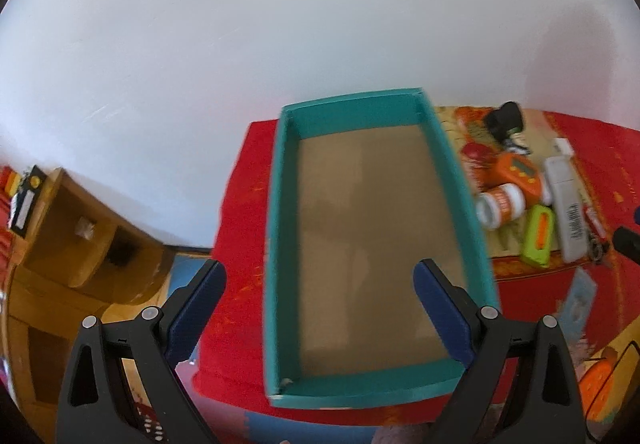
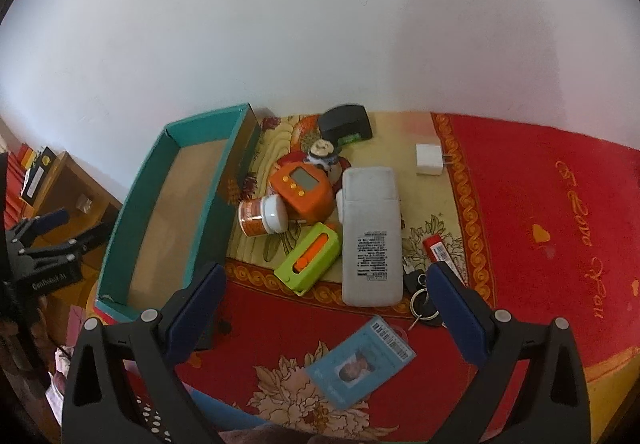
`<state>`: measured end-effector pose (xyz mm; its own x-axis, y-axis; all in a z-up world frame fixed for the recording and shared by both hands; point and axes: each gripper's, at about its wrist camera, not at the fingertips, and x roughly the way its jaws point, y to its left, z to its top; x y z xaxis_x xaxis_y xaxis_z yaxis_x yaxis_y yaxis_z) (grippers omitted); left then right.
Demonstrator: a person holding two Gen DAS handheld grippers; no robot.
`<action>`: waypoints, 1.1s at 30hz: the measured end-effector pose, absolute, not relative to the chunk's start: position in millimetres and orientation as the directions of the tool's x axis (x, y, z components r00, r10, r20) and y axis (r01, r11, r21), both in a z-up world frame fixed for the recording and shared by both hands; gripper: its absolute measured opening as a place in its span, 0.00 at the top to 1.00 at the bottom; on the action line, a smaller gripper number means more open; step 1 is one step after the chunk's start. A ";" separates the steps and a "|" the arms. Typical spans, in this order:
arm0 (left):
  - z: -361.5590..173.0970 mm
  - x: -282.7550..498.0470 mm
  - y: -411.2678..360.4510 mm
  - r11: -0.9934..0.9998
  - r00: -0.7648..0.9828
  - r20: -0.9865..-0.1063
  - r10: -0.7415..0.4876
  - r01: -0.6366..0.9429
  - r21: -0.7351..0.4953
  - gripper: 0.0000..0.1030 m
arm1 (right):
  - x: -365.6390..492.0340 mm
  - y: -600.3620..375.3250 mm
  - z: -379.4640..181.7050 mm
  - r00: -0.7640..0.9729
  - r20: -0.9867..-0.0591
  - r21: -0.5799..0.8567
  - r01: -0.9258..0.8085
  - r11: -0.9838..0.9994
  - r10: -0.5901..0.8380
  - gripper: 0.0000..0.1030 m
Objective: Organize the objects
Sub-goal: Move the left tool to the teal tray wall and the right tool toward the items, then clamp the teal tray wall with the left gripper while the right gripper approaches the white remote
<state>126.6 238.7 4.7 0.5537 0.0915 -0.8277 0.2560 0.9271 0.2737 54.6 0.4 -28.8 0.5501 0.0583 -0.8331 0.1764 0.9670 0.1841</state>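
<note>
A teal box (image 1: 275, 244) with a bare brown floor lies on the red cloth, nothing inside it. My left gripper (image 1: 320, 308) hovers open over its near end. In the right wrist view the teal box (image 2: 208, 220) sits left of a cluster: an orange gadget (image 2: 302, 190), a white-lidded jar (image 2: 264, 218), a green case (image 2: 310, 258), a white power bank (image 2: 372, 236), keys (image 2: 420, 296), a white charger plug (image 2: 428, 159), a black box (image 2: 346, 124) and a small figurine (image 2: 324, 154). My right gripper (image 2: 328, 308) hangs open above the cloth just in front of them, holding nothing.
An ID card (image 2: 362, 362) lies on the red patterned cloth (image 2: 540, 184) between the right fingers. A red packet (image 2: 438, 252) rests by the keys. A white wall stands behind. A wooden shelf unit (image 1: 72, 244) is off the table's left edge.
</note>
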 end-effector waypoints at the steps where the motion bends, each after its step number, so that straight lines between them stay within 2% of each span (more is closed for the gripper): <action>1: 2.8 128.2 245.1 0.933 0.548 -0.831 0.096 0.240 0.266 0.06 | 56.2 -1.0 -32.8 0.544 -0.837 0.184 0.177 0.967 0.060 0.01; 11: -35.2 142.2 288.6 0.967 0.474 -0.876 0.084 0.173 0.186 0.06 | 61.5 -1.6 -50.0 0.497 -0.868 0.147 0.274 0.951 -0.009 0.01; 17: -54.9 163.5 297.1 0.948 0.434 -0.900 0.036 0.269 0.168 0.06 | 60.4 14.6 -49.3 0.485 -0.873 0.156 0.390 0.908 -0.058 0.02; 20: -64.6 175.8 297.1 0.928 0.407 -0.913 -0.007 0.343 0.146 0.09 | 58.9 23.5 -50.2 0.467 -0.879 0.141 0.445 0.884 -0.095 0.02; 26: -81.4 182.0 293.9 0.894 0.374 -0.927 -0.020 0.422 0.151 0.27 | 47.5 31.5 -54.2 0.422 -0.895 0.098 0.500 0.860 -0.143 0.02; 33: -83.7 180.9 305.5 0.908 0.345 -0.939 0.000 0.394 0.145 0.60 | 54.8 25.2 -66.3 0.402 -0.903 0.057 0.460 0.886 -0.150 0.05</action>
